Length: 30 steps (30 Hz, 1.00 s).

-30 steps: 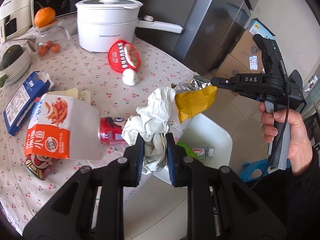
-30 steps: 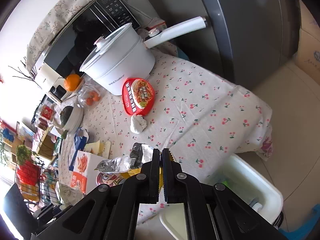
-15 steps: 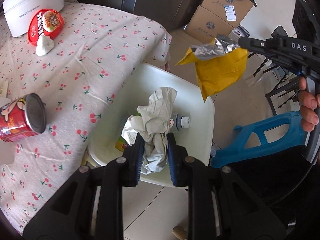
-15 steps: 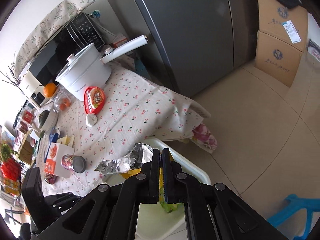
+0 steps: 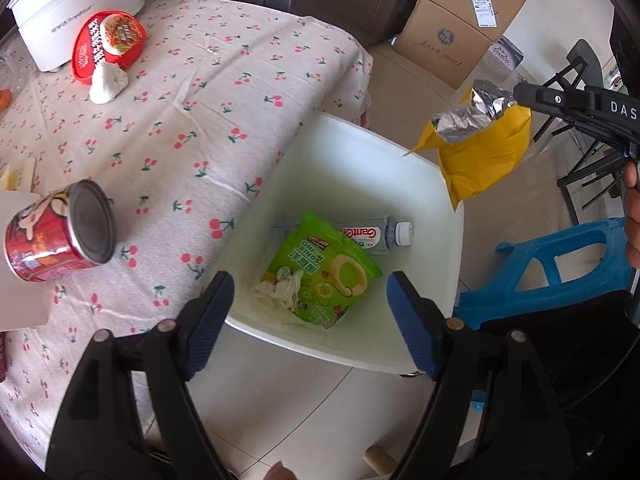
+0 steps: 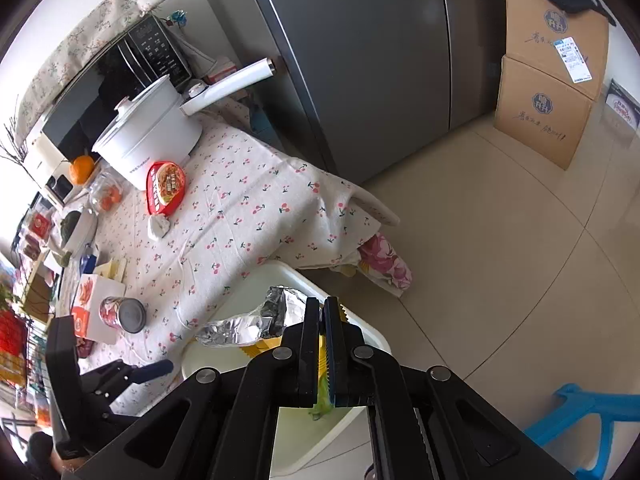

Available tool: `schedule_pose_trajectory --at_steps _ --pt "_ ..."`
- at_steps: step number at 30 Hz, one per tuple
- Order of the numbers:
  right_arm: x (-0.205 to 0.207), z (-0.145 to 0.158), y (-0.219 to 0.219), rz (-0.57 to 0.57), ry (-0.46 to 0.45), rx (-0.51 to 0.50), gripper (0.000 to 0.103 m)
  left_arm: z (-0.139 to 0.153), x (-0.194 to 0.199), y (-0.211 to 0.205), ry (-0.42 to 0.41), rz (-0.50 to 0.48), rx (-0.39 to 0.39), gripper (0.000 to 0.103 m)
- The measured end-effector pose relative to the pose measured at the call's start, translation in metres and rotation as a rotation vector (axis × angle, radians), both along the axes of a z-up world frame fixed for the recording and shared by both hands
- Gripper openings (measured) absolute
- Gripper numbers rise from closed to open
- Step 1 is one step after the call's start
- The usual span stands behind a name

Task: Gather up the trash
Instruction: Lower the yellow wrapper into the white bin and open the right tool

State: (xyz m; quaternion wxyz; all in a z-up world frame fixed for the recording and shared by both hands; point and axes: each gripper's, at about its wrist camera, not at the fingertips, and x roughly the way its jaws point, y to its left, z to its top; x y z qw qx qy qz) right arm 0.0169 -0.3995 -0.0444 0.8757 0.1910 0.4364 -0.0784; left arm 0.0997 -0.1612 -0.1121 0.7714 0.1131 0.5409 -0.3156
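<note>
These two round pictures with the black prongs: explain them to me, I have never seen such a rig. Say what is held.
No robot here: a person holds a hand-held gripper in each hand, and each carries a wide-angle camera looking along its two fingers.

The left wrist view looks down into a white bin beside a table with a cherry-print cloth. The left gripper is opening and holds nothing; crumpled paper lies in the bin on a green snack bag, next to a plastic bottle.

The right wrist view looks across the same table. The right gripper is shut on a yellow foil-lined bag, hanging over the bin's far edge.

On the table: a red can on its side, a red bowl lid, a white pot.
</note>
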Motion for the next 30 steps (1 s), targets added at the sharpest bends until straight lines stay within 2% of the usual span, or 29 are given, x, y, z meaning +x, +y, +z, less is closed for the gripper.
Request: schedule_pose_trajectory --at_steps 3,7,14,28,30 --pt "0.004 -0.003 0.008 0.020 0.018 -0.017 0.003 0.010 0.001 0.015 -0.036 0.025 0.010 0.084" --pt "0.009 -0.009 0.019 0.051 0.043 -0.035 0.003 0.024 0.001 0.037 -0.091 0.062 0.023 0.097" --pt "0.019 -0.017 0.042 0.110 0.076 -0.069 0.003 0.038 0.002 0.076 -0.131 0.146 0.010 0.101" --pt "0.038 -0.031 0.086 0.201 0.124 -0.087 0.007 0.053 -0.009 0.139 -0.178 0.268 -0.017 0.102" --pt "0.041 -0.031 0.090 0.205 0.125 -0.074 0.011 0.054 -0.010 0.147 -0.180 0.281 -0.022 0.102"
